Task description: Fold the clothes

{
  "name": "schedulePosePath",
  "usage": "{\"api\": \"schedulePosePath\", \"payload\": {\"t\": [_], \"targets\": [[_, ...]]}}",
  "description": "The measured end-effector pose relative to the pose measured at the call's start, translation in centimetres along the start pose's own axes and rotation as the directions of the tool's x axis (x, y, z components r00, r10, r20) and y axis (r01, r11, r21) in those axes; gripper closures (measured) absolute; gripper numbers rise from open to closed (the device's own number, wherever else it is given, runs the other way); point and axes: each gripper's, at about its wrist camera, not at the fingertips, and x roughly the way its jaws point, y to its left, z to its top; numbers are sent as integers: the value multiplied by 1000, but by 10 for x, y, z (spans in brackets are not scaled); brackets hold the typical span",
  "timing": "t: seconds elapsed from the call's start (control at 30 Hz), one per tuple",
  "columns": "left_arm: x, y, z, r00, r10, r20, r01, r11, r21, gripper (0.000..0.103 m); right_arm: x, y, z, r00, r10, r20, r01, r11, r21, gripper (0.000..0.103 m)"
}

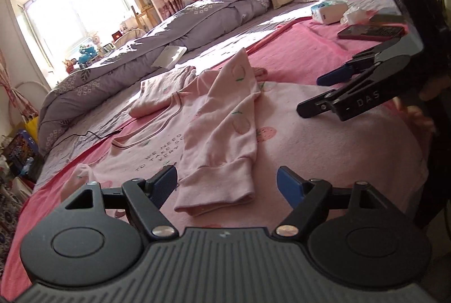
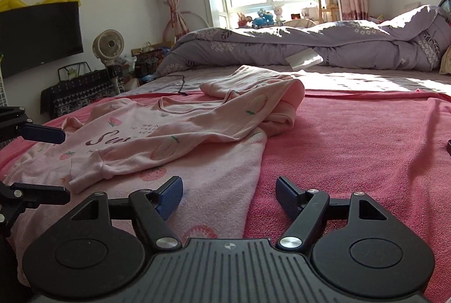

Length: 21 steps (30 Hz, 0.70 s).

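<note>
- The pink sweatshirt (image 1: 174,134) lies chest-up on the pink blanket (image 2: 366,139) across the bed, printed lettering showing, so it is laid out ready for folding.
- One sleeve (image 1: 225,134) is already crossed over the body, cuff toward the hem — that looks like the first fold, set there to narrow the garment.
- The left tool (image 1: 227,186) hangs low over that cuff, pointing slightly down, fingers spread well apart to either side of it and gripping nothing.
- The right tool (image 2: 228,196) sits low at the sweatshirt's near edge, right where pink cloth meets blanket; its fingers stand released too, with nothing pinched.
- In the left view the right tool comes in from the side, tilted toward the bed, a hand just visible behind it.
- My guess: the other sleeve, bunched at the far side, wants folding in next, then the hem brought up.
- A second pink piece (image 2: 253,80) lies crumpled beyond the collar, touching the sweatshirt; it may snag.
- The lilac quilt (image 2: 310,43) is heaped well behind, out of the way.
</note>
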Motion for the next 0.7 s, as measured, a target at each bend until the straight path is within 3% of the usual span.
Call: {"api": "schedulePosePath", "payload": {"t": [0.07,0.1,0.13,0.27,0.33,0.4,0.47,0.5,0.53,0.57,0.6,0.7], "targets": [[12,-3,-1,1000,19,-12,-19,1000,19,49,1,4,-1,1000,-8,8,8,1000,-11,25],[15,-3,0,1000,-14,-10,14,1000,8,59,2,6,-2,1000,-12,12,12,1000,-17,24],[16,-3,1,999,-48,-8,48,999,-4,78,2,7,-3,1000,-14,14,14,1000,-21,24],[10,0,9,999,-13,41,13,1000,-4,89,2,6,-5,1000,-8,20,9,1000,-18,22],[1,15,16,996,27,84,-21,998,-66,102,3,6,-6,1000,-6,24,6,1000,-18,21],[-5,31,21,993,55,105,-42,992,-116,102,3,7,-6,1000,-4,27,4,1000,-21,20],[-10,42,22,992,63,109,-47,988,-148,97,4,7,-6,1000,-1,28,2,1000,-21,19],[-9,43,20,994,48,94,-33,988,-149,88,4,7,-6,1000,-1,29,1,1000,-21,19],[-7,39,17,997,21,71,-11,990,-143,56,4,6,-6,1000,0,31,0,1000,-21,19],[-5,33,14,999,-7,49,13,992,-129,31,4,6,-7,999,1,32,-1,1000,-21,18],[-3,25,11,999,-30,34,33,995,-99,23,4,6,-7,999,2,33,-2,1000,-21,18],[6,-4,1,999,-54,-7,54,998,30,22,5,7,-7,999,2,34,-2,1000,-22,17]]}}
